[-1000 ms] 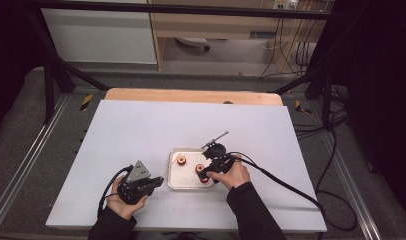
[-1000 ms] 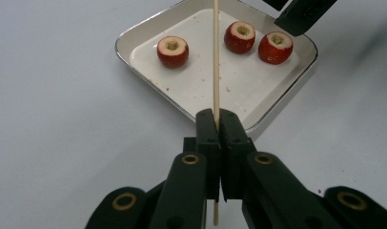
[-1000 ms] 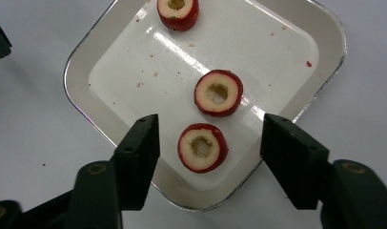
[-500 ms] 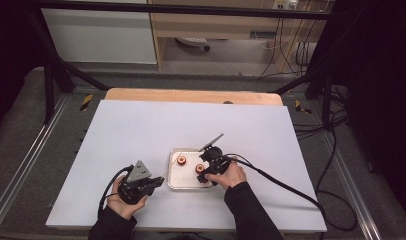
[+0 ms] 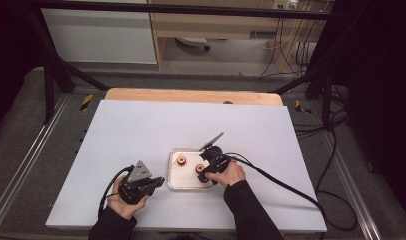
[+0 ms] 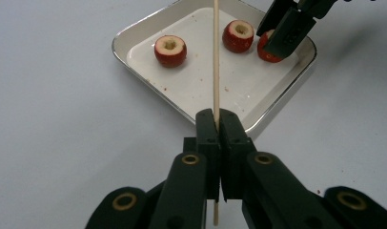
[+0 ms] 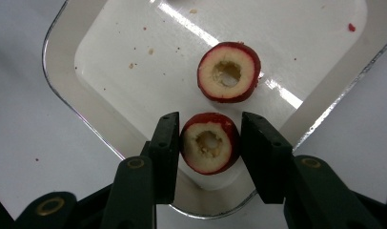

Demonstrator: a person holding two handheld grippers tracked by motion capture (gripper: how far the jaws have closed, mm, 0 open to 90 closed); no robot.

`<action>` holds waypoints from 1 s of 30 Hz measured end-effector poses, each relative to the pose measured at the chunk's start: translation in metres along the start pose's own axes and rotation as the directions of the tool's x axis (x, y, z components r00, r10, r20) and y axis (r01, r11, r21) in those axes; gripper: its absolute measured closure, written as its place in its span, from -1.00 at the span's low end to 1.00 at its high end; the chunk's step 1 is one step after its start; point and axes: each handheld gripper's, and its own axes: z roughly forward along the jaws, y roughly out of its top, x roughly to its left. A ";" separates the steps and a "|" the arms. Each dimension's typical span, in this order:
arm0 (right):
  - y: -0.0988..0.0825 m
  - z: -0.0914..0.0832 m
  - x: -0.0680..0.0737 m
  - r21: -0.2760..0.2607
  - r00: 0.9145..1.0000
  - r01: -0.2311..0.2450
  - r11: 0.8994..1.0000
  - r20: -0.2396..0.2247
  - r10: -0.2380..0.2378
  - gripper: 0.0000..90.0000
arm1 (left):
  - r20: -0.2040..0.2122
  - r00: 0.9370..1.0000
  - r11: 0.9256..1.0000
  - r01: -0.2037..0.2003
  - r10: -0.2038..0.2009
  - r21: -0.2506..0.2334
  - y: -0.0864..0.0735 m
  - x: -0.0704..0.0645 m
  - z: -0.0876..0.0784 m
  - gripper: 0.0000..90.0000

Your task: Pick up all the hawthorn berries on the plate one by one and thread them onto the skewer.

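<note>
- The left claw [image 6: 215, 125] is clamped tight on a thin wooden skewer [image 6: 215, 57], which stands straight out beyond the jaws and points over the tray; I judge it is held this way so that fruit can be threaded onto it.
- The metal tray [image 6: 134, 36] sits on the white tabletop [image 5: 141, 130], just in front of the person, between the two hands. It keeps the cored red fruits together and catches their crumbs and juice specks.
- Three fruits show in the left gripper view: one [image 6: 170, 50] lies apart near the tray's left side, another [image 6: 238, 36] farther back, and a third half hidden behind the right claw.
- The right claw [image 7: 208, 150] has just been closing, and straddles the near fruit [image 7: 209, 149] in the tray's corner. The left jaw looks to be touching the skin, while a gap remains at the right jaw, so the fruit is not yet gripped.
- This fruit lies with its cored hole facing up toward the camera, so gripping it by the sides would leave the hole free for the skewer.
- The second fruit [image 7: 229, 71] rests just beyond it.
</note>
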 end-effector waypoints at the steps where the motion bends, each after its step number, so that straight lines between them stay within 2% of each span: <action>1: 0.000 -0.002 0.000 -0.006 1.000 -0.005 1.000 -0.003 0.005 0.33 | -0.001 1.000 1.000 -0.001 0.001 0.000 0.000 0.000 0.000 0.96; 4: 0.000 -0.011 0.000 -0.045 1.000 -0.014 0.999 -0.021 0.013 0.33 | -0.002 1.000 1.000 -0.002 0.002 -0.012 0.000 -0.001 -0.001 0.96; 7: -0.002 -0.027 0.000 -0.116 0.998 -0.039 0.993 -0.046 0.033 0.33 | -0.005 1.000 1.000 0.001 -0.002 -0.023 0.001 -0.002 -0.003 0.96; 8: -0.004 -0.040 0.000 -0.189 0.997 -0.053 0.981 -0.067 0.041 0.33 | -0.004 1.000 1.000 0.002 -0.002 -0.025 0.001 -0.002 -0.004 0.96; 9: -0.004 -0.040 0.000 -0.189 0.997 -0.053 0.981 -0.067 0.041 0.33 | -0.005 1.000 0.999 0.004 -0.004 -0.032 0.001 -0.002 -0.004 0.96; 12: -0.008 -0.056 -0.001 -0.315 0.992 -0.084 0.945 -0.113 0.051 0.33 | -0.007 1.000 0.999 0.015 -0.016 -0.050 0.002 -0.004 -0.005 0.96; 14: -0.011 -0.063 -0.003 -0.387 0.987 -0.114 0.915 -0.148 0.060 0.33 | -0.007 1.000 0.998 0.025 -0.025 -0.057 0.002 -0.005 -0.005 0.96; 16: -0.014 -0.067 -0.005 -0.456 0.981 -0.143 0.878 -0.181 0.066 0.33 | -0.007 0.999 0.997 0.035 -0.036 -0.068 0.002 -0.006 -0.006 0.96; 19: -0.019 -0.067 -0.007 -0.544 0.970 -0.195 0.816 -0.229 0.078 0.33 | -0.006 0.999 0.996 0.049 -0.049 -0.081 0.002 -0.006 -0.007 0.96; 24: -0.026 -0.058 -0.009 -0.645 0.939 -0.292 0.706 -0.333 0.084 0.33 | 0.005 0.998 0.995 0.064 -0.064 -0.072 0.003 -0.010 -0.005 0.96; 28: -0.027 -0.052 -0.006 -0.706 0.926 -0.336 0.624 -0.370 0.080 0.33 | 0.014 0.997 0.995 0.073 -0.072 -0.073 0.005 -0.013 -0.003 0.96; 30: -0.028 -0.051 -0.004 -0.728 0.918 -0.356 0.586 -0.389 0.075 0.33 | 0.018 0.997 0.994 0.077 -0.076 -0.074 0.006 -0.015 -0.002 0.96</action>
